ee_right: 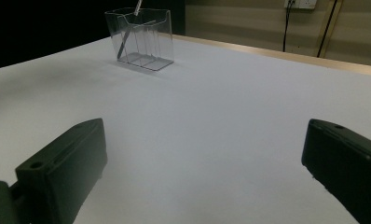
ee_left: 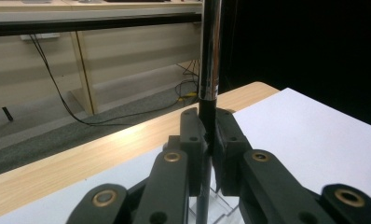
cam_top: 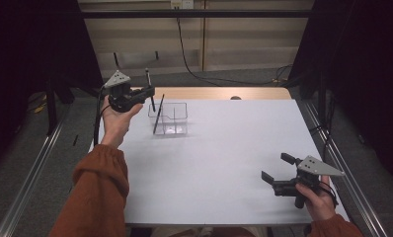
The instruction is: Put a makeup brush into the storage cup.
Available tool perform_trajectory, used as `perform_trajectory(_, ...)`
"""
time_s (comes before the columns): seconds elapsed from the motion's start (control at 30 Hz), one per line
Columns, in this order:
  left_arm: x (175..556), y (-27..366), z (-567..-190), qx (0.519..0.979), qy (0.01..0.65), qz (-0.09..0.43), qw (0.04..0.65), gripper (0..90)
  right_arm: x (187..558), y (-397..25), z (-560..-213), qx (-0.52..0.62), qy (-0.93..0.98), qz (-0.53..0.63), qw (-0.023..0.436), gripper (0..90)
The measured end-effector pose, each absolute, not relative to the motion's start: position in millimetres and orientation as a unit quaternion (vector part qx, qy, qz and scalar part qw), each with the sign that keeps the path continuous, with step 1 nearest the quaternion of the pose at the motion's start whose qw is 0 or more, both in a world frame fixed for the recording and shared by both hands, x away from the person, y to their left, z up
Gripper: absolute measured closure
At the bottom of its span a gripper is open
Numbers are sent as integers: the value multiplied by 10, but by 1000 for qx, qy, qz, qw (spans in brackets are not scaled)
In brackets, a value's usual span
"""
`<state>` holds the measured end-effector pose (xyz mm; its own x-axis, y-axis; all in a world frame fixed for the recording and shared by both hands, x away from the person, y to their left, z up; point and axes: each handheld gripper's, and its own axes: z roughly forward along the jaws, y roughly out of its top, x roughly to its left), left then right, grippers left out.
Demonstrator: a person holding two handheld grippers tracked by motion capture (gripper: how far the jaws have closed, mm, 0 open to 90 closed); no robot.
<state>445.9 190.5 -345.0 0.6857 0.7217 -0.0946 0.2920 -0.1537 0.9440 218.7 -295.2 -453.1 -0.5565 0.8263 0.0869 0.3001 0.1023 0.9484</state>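
The pen [ee_left: 209, 56] stands clenched in the left gripper [cam_top: 151, 92] fingers, above the clear box [cam_top: 169, 118] and not yet dropped in; the right gripper [cam_top: 278, 170] fingers rest released.

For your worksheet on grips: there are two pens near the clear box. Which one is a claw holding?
The upright pen with the silver top, clamped in the left claw beside the clear box. The other pen leans free inside the box, untouched.

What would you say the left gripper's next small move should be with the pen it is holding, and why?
Probably lower it a little further, then open. The left gripper is shut on the pen, upright just beside the clear holder; a second pen already leans inside. In the left gripper view the holder's rim sits right below the jaws. The right gripper waits open, far off.
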Motion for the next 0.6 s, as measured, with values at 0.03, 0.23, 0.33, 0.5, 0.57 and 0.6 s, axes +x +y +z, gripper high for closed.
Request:
perform_trajectory(0.03, 4459, 1905, -3450, 734, 345, 195, 551, 840, 2186, -2953, -4532, 402, 701, 535, 246, 0)
perform_trajectory(0.23, 4552, 1892, -3557, 736, 356, 194, 543, 840, 2180, -2962, -4535, 403, 700, 535, 248, 0)
perform_trajectory(0.33, 4564, 1874, -3585, 739, 355, 194, 538, 840, 2176, -2956, -4537, 403, 701, 535, 247, 0)
perform_trajectory(0.5, 4572, 1857, -3625, 745, 352, 192, 533, 840, 2173, -2960, -4538, 403, 701, 535, 247, 0)
perform_trajectory(0.57, 4567, 1854, -3644, 751, 350, 195, 525, 840, 2173, -2960, -4539, 403, 701, 535, 246, 0)
perform_trajectory(0.6, 4563, 1856, -3649, 751, 350, 194, 524, 840, 2172, -2960, -4540, 403, 702, 534, 246, 0)
